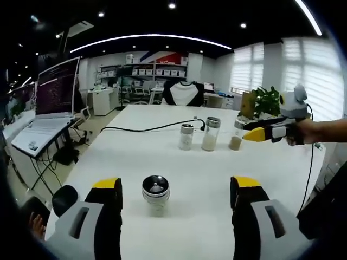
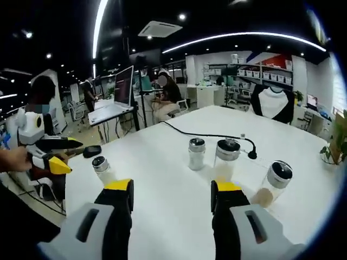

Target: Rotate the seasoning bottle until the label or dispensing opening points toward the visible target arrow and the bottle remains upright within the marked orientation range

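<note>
— So where was the seasoning bottle (image 1: pixel 156 194)?

— Upright on the white table (image 1: pixel 162 227), between the two yellow-tipped jaws of the left gripper (image 1: pixel 176 194) and a little ahead of them, touching neither. The right gripper view caught it too (image 2: pixel 101 168), just beside that gripper's (image 2: pixel 58 162) yellow tips.

— And the jaws?

— Wide apart, holding nothing. The right gripper (image 2: pixel 171 196) was spread as well, empty, aimed at three other shakers farther along: a small metal-capped one (image 2: pixel 196 154), a taller jar (image 2: pixel 225 158) and a tilted-looking jar with brownish contents (image 2: pixel 272 184) (the fisheye may have bent that one).

— Any rotation done?

— Nothing suggested it. No arrow or marked range could be made out on the tabletop, and the bottle's label couldn't be read, so its facing couldn't be judged. By the look of things the grasp itself was not yet made; closing on the bottle, turning it and keeping it upright all remained.

— Anything else about?

— A black cable (image 1: pixel 152 129) across the table, a laptop (image 1: pixel 51 103) off to one side, a potted plant (image 1: pixel 267 101) near the window.
</note>
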Available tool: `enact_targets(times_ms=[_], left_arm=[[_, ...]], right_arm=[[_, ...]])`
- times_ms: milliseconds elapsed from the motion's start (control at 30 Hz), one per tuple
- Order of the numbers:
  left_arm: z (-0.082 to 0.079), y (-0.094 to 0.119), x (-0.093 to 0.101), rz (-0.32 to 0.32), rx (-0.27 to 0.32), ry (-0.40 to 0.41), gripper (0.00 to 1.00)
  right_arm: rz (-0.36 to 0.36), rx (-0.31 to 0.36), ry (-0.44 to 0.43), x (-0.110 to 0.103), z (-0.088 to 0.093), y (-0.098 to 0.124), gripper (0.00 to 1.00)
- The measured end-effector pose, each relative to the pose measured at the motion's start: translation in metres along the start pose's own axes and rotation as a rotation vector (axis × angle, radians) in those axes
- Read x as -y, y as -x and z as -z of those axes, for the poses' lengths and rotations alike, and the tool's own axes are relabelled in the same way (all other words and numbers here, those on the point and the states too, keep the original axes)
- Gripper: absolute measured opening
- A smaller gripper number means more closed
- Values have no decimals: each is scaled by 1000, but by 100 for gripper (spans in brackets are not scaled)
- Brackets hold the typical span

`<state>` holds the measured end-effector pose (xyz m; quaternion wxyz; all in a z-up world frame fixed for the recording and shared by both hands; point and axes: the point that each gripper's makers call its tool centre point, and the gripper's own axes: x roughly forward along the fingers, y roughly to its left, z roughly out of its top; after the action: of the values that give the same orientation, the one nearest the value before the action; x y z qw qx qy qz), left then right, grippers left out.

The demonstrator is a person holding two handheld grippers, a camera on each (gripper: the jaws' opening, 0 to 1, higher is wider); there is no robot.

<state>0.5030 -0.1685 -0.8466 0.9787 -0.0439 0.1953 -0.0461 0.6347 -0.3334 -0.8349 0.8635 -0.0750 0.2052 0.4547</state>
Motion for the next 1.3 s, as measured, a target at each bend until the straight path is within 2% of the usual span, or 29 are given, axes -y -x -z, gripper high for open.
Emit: enact_targets(times_ms=[267, 367, 600, 867, 933, 967, 1033, 1300], left_arm=[[-4, -9, -7, 8, -15, -21, 86], [-6, -13, -11, 3, -8, -18, 85], [-4, -26, -16, 6, -21, -14, 83], [-5, -38, -20, 12, -27, 12, 82], [-6, -41, -20, 19, -22, 29, 81], [-6, -42, -20, 26, -23, 35, 81], [-6, -45, -19, 31, -27, 31, 81], [-8, -53, -20, 54, -36, 18, 81]], right_arm=[[-31, 1, 54, 5, -25, -30, 54], [-9, 7, 18, 11, -34, -44, 54], [-10, 3, 21, 14, -47, -79, 53], [35, -20, -21, 29, -47, -109, 51], [48, -41, -26, 36, -44, -117, 51], [54, -58, -47, 45, -41, -128, 51], [60, -83, -33, 50, -37, -139, 50], [74, -131, -37, 56, -31, -167, 50]])
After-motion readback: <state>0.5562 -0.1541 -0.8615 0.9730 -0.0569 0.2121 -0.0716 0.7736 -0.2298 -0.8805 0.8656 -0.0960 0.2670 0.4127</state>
